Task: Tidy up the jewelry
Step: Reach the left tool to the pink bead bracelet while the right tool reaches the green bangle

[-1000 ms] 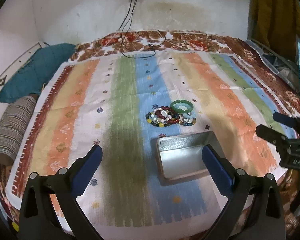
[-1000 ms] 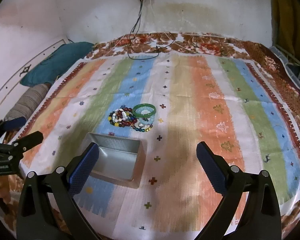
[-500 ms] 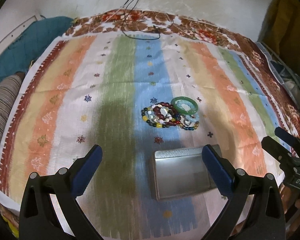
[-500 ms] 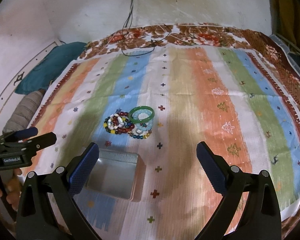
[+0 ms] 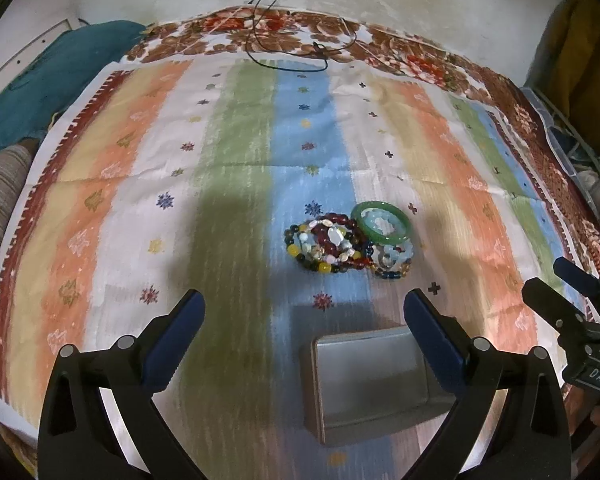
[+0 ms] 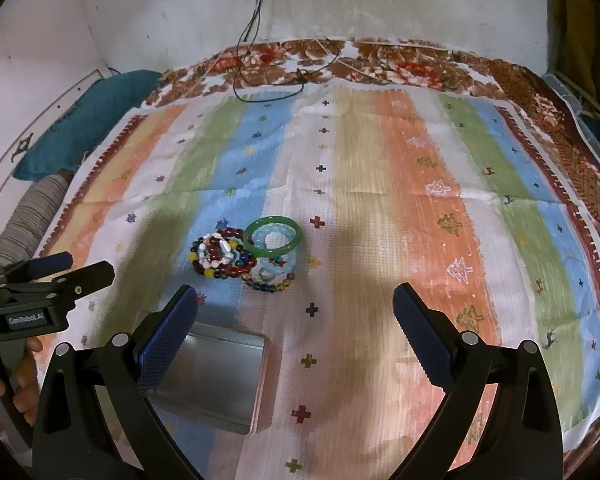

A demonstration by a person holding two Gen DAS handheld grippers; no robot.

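Observation:
A heap of beaded bracelets (image 5: pixel 328 246) (image 6: pixel 224 254) lies on the striped cloth, with a green bangle (image 5: pixel 382 226) (image 6: pixel 274 237) resting on its right side over pale blue beads. An empty open metal tin (image 5: pixel 370 376) (image 6: pixel 216 380) sits just in front of the heap. My left gripper (image 5: pixel 302 328) is open and empty, above the cloth to the left of the tin. My right gripper (image 6: pixel 294 320) is open and empty, in front of the heap and right of the tin. Each gripper shows at the edge of the other's view (image 5: pixel 572 304) (image 6: pixel 56 276).
The striped cloth (image 5: pixel 452 152) covers a bed against a white wall. A teal pillow (image 5: pixel 52 80) and a striped bolster (image 5: pixel 0 188) lie at the left edge. A black cable (image 5: pixel 288 52) trails onto the far end. Clutter lines the right side.
Both grippers have moved forward and lower over the cloth, so the bracelets and the tin appear larger and nearer. Both stay open. Nothing on the cloth has moved.

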